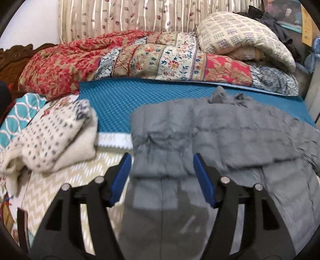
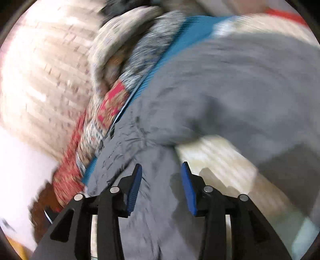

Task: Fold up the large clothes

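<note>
Right now both grippers — left (image 1: 162, 160), right (image 2: 161, 170) — straddle the grey jacket (image 1: 220, 130), jaws apart, unclenched.

Teal mat (image 1: 112, 104) lies bare — folded blanket (image 1: 52, 136) (left) and quilts (image 1: 140, 58) hem it

Grey quilted puffer jacket (image 1: 220, 136) lies on the teal textured mat (image 1: 120, 100), overhanging its near edge. Folded cream dotted blanket (image 1: 52, 140) sits left. Red floral quilt (image 1: 120, 58) is heaped behind, against the curtain (image 1: 130, 16).
</note>
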Demonstrator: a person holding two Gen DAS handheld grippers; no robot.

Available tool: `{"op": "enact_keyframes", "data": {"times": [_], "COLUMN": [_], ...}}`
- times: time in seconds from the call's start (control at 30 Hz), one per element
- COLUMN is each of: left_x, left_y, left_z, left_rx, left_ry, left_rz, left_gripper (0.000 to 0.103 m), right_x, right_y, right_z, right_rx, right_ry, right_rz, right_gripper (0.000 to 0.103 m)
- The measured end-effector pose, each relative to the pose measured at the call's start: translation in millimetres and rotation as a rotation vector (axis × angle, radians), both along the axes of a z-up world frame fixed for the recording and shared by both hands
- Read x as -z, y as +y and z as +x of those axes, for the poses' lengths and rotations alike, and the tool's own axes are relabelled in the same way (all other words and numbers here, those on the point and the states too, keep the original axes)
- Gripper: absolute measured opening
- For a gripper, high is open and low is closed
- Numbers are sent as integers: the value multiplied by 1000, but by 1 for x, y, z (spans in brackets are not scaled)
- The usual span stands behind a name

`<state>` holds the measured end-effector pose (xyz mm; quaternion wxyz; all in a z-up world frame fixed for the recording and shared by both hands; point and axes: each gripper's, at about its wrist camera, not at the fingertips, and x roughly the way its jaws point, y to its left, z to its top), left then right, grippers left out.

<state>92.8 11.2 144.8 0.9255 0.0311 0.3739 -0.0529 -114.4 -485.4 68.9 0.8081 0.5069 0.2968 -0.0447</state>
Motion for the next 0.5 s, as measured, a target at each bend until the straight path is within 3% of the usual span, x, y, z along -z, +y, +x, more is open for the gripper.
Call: {"op": "enact_keyframes", "data": {"times": [0.17,0.23,0.4,0.5], "left_x": [12,24,39,38], "left_y": [2,4,20,34], "left_z": [-41,-56,-85,-98], "left_rx": [36,38,5,-20], "left_ry": [73,113,189,191], "left_rz": [16,34,32,39], "left_gripper": [62,62,62,62], "right_x": [29,34,25,24], "right_y": [-24,-39,-69,-89], "right_z": [-72,-87,-78,-66], "right_rx": [169,230,340,393], "right_ry": [33,2,0,-1], "right_rz": [127,160,38,24], "right_gripper": [79,79,79,79]}}
